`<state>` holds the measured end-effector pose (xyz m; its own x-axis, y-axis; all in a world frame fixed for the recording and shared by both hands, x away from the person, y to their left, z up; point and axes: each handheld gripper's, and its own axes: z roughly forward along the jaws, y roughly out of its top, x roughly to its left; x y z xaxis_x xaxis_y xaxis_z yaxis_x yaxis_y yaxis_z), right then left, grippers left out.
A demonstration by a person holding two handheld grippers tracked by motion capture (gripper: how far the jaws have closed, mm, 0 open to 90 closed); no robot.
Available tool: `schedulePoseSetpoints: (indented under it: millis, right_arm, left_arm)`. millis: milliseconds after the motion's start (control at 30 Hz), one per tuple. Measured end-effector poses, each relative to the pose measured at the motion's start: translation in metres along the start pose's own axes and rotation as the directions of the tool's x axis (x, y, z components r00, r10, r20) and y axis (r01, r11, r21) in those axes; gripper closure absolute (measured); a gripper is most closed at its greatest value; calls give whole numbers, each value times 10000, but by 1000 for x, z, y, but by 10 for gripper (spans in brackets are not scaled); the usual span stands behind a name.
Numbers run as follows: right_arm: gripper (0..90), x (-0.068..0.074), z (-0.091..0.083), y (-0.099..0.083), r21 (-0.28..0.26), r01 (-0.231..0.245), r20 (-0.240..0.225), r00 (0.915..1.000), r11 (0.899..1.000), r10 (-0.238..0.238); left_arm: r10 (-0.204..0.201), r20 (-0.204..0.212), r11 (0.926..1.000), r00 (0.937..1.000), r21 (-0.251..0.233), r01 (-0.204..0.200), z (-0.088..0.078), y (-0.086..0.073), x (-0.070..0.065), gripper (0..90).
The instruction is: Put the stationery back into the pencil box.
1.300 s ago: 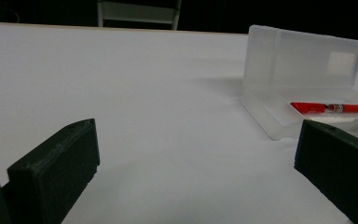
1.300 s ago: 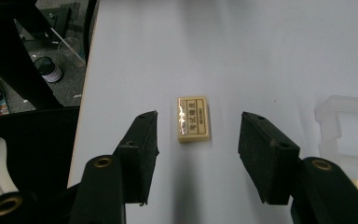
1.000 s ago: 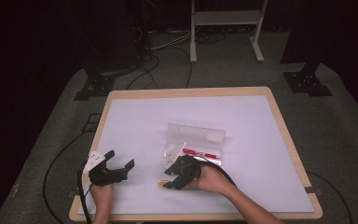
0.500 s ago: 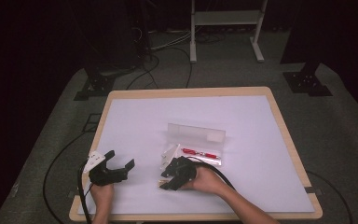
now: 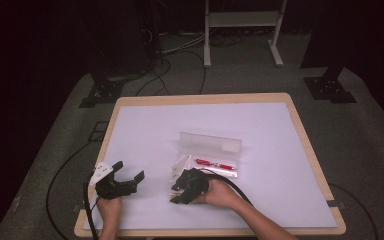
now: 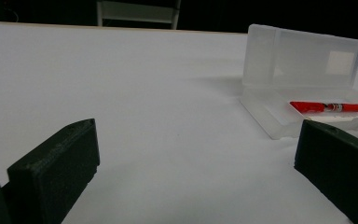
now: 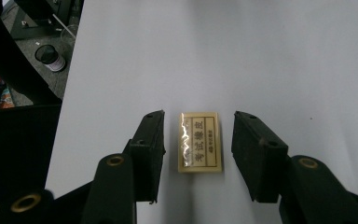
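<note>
Fingers of the right gripper have been closing, straddling the eraser without touching.

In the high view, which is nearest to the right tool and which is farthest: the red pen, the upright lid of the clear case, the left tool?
1. Red pen: lies in the open clear case, just beyond the right tool.
2. Upright lid: stands behind the pen, a little farther back.
3. Left tool: farthest, off to the left near the table's front edge, though not much farther than the lid.
</note>
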<state>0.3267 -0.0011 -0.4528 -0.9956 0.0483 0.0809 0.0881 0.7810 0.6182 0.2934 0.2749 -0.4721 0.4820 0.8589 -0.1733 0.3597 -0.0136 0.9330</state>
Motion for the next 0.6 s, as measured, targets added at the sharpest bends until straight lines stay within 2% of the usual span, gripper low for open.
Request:
schedulePoseSetpoints:
  millis: [400, 600]
  right_arm:
    - [664, 0, 2, -1, 166, 114, 8, 9999, 9998, -114]
    - [676, -1, 1, -1, 169, 71, -65, 10000, 9998, -70]
  left_arm:
    - [-5, 20, 10000, 10000, -38, 5, 0, 0, 0, 0]
    - [7, 7, 10000, 10000, -20, -7, 0, 0, 0, 0]
